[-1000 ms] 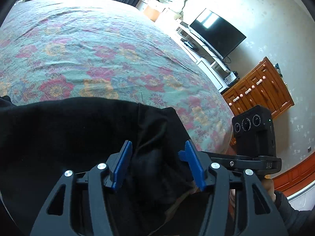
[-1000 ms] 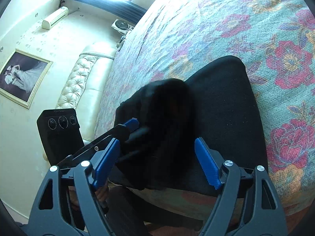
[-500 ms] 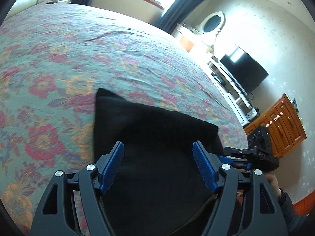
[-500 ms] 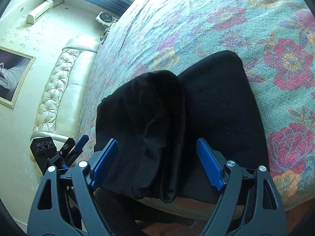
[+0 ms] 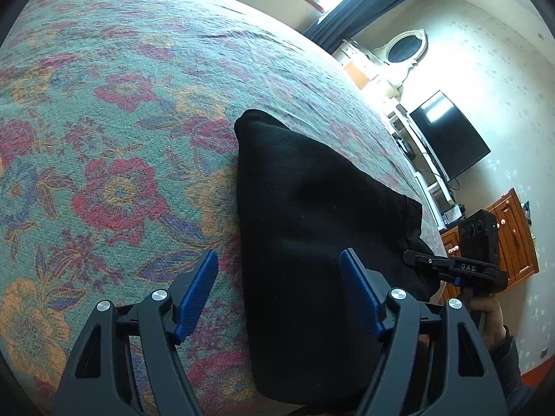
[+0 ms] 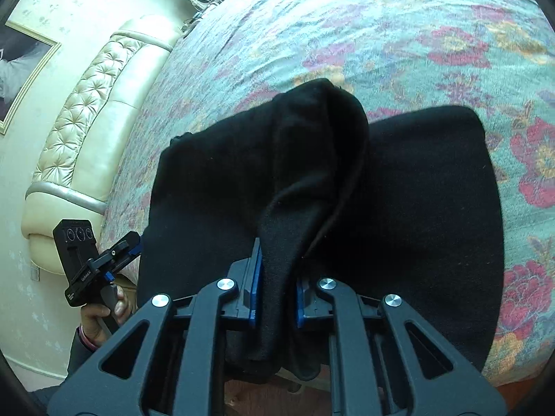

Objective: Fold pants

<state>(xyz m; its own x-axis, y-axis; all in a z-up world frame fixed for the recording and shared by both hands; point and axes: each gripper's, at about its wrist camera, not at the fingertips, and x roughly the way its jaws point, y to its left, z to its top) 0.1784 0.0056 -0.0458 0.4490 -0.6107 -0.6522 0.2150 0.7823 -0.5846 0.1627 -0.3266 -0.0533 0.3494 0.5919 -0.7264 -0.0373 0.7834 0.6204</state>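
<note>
While the limp, light black knit pants [image 6: 399, 201] lie on the floral bedspread [image 5: 121, 104] at its near edge, the right gripper [image 6: 274, 291] has just closed, pinching a bunched ridge worth lifting, and the left gripper [image 5: 277, 294] gapes empty.

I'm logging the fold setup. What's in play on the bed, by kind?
Black pants: 1
Floral bedspread: 1
Grippers: 2 (left gripper open, right gripper just clamped on a fold of the pants)
Total: 4
</note>
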